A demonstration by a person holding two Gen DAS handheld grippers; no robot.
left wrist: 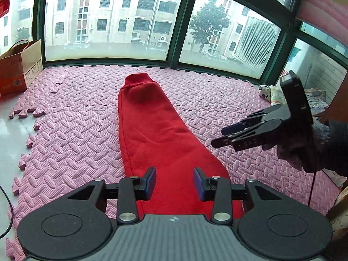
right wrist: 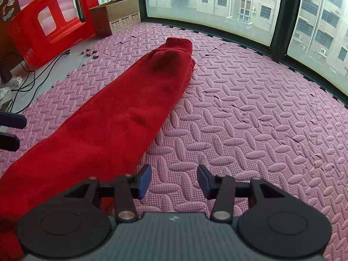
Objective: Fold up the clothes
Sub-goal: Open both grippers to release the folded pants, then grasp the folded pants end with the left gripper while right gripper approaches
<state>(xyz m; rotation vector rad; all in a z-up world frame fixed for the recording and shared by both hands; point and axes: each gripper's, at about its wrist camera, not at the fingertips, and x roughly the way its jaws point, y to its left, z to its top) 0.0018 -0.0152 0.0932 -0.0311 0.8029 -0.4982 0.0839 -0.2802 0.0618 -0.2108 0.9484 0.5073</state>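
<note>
A red garment (left wrist: 150, 130) lies flat on the pink foam mat (left wrist: 76, 119), folded into a long narrow strip with its ribbed cuff end far from me. My left gripper (left wrist: 175, 182) is open and empty, hovering above the near wide end of the garment. My right gripper (right wrist: 174, 181) is open and empty above bare mat just right of the garment (right wrist: 121, 108). In the left wrist view the right gripper (left wrist: 221, 137) is held in a gloved hand to the right of the garment, off the mat. The left gripper's fingertips (right wrist: 13, 121) show at the left edge of the right wrist view.
A cardboard box (left wrist: 19, 69) stands at the far left by the window. A red plastic stool (right wrist: 50, 21) and black cables (right wrist: 32, 76) lie on the floor left of the mat. A pile of cloth (left wrist: 276, 93) lies at the far right. Windows bound the far side.
</note>
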